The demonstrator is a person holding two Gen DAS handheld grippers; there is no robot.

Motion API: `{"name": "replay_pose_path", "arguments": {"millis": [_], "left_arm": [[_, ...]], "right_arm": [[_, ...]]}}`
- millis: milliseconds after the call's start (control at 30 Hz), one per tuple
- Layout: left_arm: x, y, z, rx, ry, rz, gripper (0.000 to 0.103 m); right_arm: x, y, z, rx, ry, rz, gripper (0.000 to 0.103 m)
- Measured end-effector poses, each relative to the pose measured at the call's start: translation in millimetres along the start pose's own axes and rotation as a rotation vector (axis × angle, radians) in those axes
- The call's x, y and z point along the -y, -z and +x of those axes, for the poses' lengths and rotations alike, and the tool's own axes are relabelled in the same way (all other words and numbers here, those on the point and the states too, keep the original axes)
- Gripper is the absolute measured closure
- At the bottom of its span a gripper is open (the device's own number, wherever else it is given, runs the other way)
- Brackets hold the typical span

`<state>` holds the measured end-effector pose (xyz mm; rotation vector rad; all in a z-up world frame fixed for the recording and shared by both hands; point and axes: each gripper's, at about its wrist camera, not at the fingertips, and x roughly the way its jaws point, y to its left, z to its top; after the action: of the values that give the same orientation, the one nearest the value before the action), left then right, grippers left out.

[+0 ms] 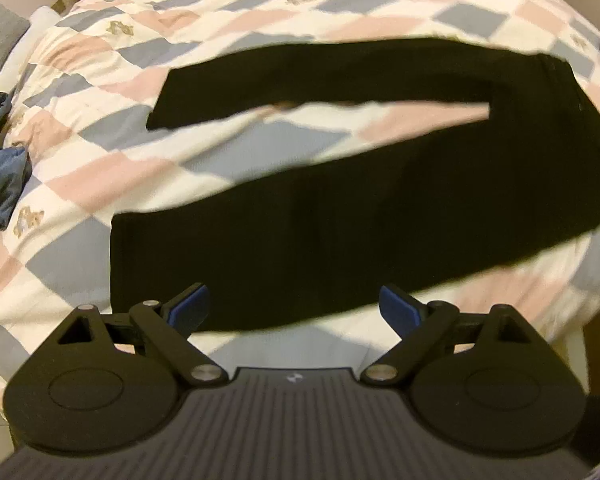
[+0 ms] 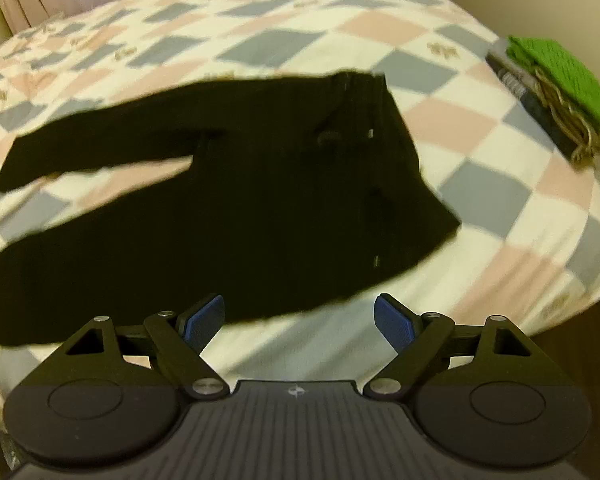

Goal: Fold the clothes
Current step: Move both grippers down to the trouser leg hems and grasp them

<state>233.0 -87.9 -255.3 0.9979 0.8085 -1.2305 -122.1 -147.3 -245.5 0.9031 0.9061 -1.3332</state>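
A bed w/ a checked quilt [image 2: 380,32] in pink, grey & cream fills both views; black trousers [image 2: 260,216] lie flat across it, legs spread apart & waistband to the right. Left gripper [image 1: 294,308] & right gripper [image 2: 299,318] both hover just above the trousers' near edge, blue pads wide apart, holding nothing. A folded stack w/ a green knit [image 2: 556,76] on top sits at the quilt's far right edge; blue denim [image 1: 0,184] lies crumpled at the left.

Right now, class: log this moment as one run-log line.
black trousers: flat on bed, legs apart | left gripper: open, empty | right gripper: open, empty
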Motion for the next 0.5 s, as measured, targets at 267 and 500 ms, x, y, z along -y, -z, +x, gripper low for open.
{"name": "replay_pose_path", "arguments": {"millis": [267,500], "left_arm": [[-16.9,53.8,6.0,-0.028,0.02,0.007,0.013],[-18.6,75.8,31.6,0.002,0.006,0.085,0.014]], "right_arm": [[-28.2,58.5,9.8,-0.05,0.003,-0.033,0.022],[-43.3,73.8,34.3,-0.037,0.04,-0.117,0.023]]}}
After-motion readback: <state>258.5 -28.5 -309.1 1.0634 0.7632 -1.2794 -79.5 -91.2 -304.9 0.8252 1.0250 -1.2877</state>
